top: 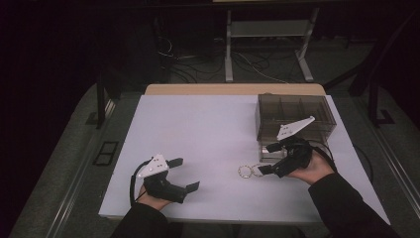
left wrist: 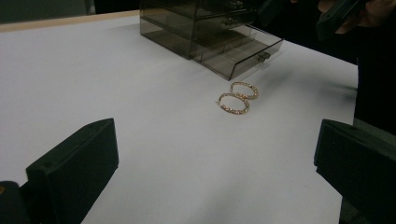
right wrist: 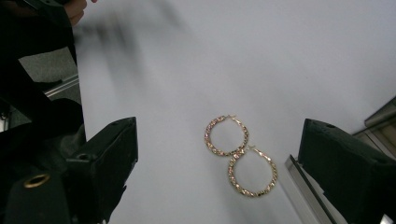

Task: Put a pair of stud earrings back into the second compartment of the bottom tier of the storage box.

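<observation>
Two gold hoop earrings lie flat on the white table top, touching each other, just in front of a smoky clear drawer box. My right gripper is open beside them, its lower jaw tip almost at the right hoop. In the right gripper view the earrings lie on the table between my spread jaws, with nothing gripped. My left gripper stands open near the front left of the table and holds nothing. It looks across at the earrings and the box.
The box's bottom drawer is pulled out toward the earrings; its edge shows by my right jaw. The white board ends close in front of both hands. Behind the table are a metal frame and cables on the floor.
</observation>
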Tool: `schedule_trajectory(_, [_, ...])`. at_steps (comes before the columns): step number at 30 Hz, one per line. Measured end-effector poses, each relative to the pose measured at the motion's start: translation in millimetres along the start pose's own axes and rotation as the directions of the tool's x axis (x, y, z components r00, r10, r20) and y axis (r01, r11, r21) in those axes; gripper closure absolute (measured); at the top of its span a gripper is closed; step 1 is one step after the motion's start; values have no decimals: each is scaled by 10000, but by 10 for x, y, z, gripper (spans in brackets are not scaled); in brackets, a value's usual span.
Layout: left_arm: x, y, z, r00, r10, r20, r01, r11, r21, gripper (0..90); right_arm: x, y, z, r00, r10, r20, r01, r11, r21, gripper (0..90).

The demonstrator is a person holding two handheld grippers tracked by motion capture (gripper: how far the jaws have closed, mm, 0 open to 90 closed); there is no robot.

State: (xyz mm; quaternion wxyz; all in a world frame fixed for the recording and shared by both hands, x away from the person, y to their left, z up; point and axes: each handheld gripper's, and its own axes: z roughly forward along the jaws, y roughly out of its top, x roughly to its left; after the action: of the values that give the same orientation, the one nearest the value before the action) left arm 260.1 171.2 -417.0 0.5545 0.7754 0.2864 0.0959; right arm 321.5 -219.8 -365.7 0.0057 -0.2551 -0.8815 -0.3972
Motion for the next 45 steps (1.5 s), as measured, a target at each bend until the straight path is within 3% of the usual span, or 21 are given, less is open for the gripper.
schedule_trajectory(22, [7,2,-6,10000,-40,20,40,10000,-29,0,49,50,356,9976,-162,-672,165,9999,51,115])
schedule_trajectory(45, [7,4,2,10000,-4,57,4,10000,-1,0,44,-11,649,9951,-299,-945,376,9960,810,115])
